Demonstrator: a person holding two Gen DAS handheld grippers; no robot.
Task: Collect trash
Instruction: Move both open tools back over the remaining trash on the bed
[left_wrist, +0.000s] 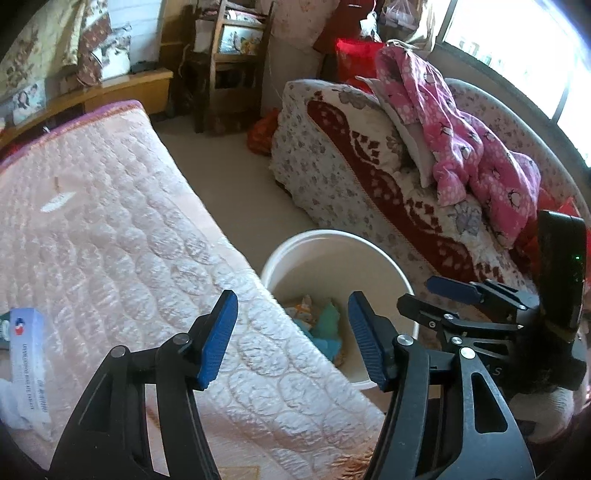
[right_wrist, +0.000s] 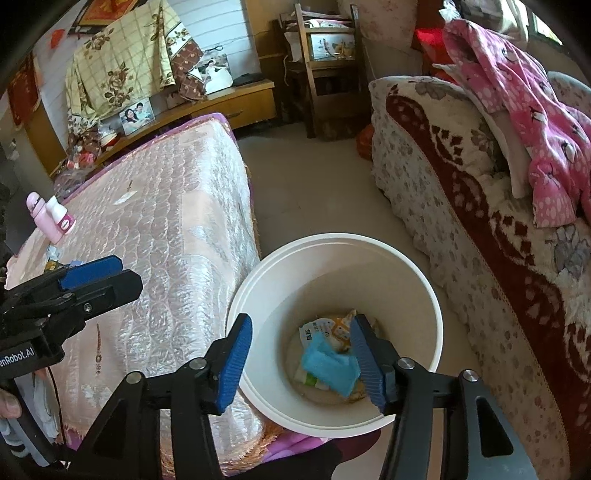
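- Left wrist view: we see our left gripper (left_wrist: 291, 339) with its jaws apart and nothing between them, over the near edge of the pink quilted bed (left_wrist: 110, 229). The white bin (left_wrist: 295, 243) stands on the floor just beside that bed, with trash (left_wrist: 321, 321) already at its bottom. The right gripper (left_wrist: 439, 299) hangs to the right, above the bin's rim.
- At the near left lies a white box (left_wrist: 27, 369) on the bed, perhaps the next piece to gather; we judge that a hurried reach could catch the quilt along with it.
- Right wrist view: our right gripper (right_wrist: 301, 362) stands half-wide and empty directly above the bin (right_wrist: 424, 295); a blue cloth (right_wrist: 328, 365) and wrappers (right_wrist: 332, 328) lie inside.
- The left gripper (right_wrist: 88, 277) shows at the left over the bed (right_wrist: 166, 221), near two pink bottles (right_wrist: 51, 218).
- The bin sits squeezed between bed and sofa (right_wrist: 461, 221); a low swing of either gripper might knock its rim and tip it.
- The pink garment (right_wrist: 535, 122) on the sofa is well apart.
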